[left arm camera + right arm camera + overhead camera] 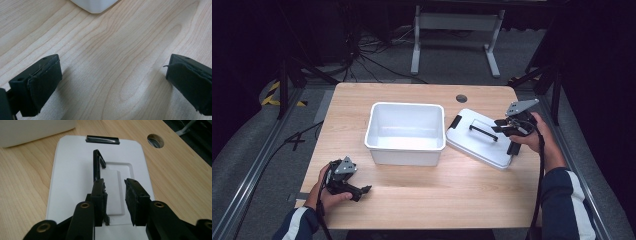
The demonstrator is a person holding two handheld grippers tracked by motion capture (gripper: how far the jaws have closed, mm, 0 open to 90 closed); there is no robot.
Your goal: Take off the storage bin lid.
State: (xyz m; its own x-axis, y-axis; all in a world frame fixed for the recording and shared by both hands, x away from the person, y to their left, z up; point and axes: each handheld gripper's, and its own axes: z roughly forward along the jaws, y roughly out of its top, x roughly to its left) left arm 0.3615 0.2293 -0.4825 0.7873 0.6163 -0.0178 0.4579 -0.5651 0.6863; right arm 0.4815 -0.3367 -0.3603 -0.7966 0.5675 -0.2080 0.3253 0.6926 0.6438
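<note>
White plastic lid looks light, stiff and slick; take it by its black handle. Right gripper fingers narrowly parted, holding nothing; left gripper fingers wide.

The pale wooden table has a smooth, matt top with fine wavy grain and a round hole rimmed in dark plastic. The white rectangular plastic bin looks smooth and slightly glossy, its inside catching light. The flat white plastic lid is smooth with a soft sheen; its thin black handle and black end clip look like shiny hard plastic. The left gripper has matt black pads with rough, slightly frayed edges. The right gripper has matt black plastic arms with brass-coloured metal rivets and coarse-textured pads. A grey, dull metal-looking plate tops each gripper.
</note>
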